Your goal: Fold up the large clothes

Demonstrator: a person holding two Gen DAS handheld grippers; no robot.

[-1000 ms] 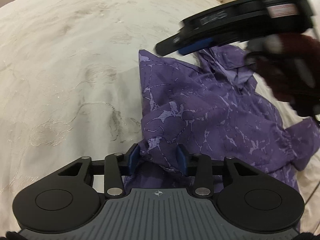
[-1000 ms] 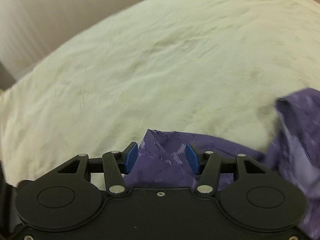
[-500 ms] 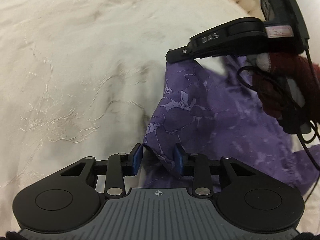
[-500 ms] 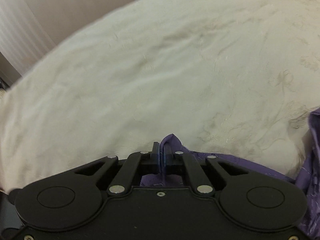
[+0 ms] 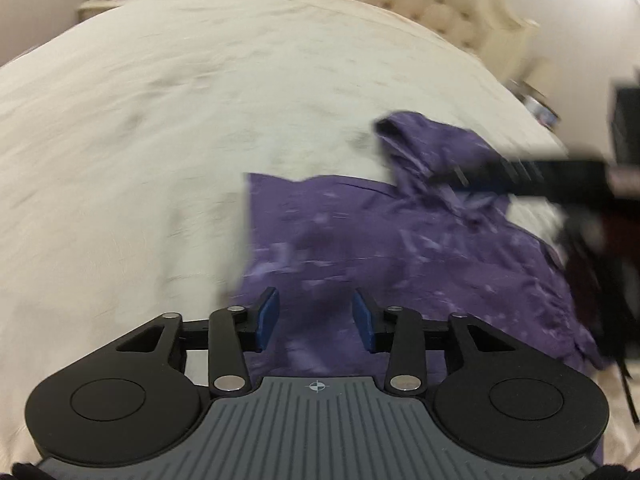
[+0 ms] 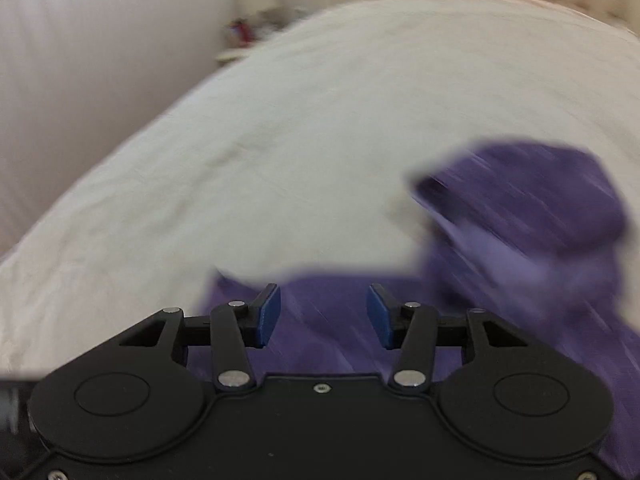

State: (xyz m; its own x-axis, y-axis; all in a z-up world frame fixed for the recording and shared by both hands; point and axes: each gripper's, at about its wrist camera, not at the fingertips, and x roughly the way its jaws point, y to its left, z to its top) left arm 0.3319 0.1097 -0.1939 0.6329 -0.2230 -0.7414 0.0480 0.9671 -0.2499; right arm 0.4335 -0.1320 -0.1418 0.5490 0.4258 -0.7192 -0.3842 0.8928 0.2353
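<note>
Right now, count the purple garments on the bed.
1: a purple garment lying rumpled on the white bedspread, in front of both open grippers. Folds may hide more.

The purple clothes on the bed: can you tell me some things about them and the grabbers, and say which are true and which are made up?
1. The purple garment lies on a cream bedspread. True.
2. The left hand-held gripper is clamped shut on the cloth. False: its jaws stand apart, with nothing pinched between them.
3. The right hand-held gripper is open. True.
4. The garment is folded into a neat square. False: it is rumpled, with one part bunched up at its far side.
5. A tufted headboard shows beyond the bed. True.
</note>
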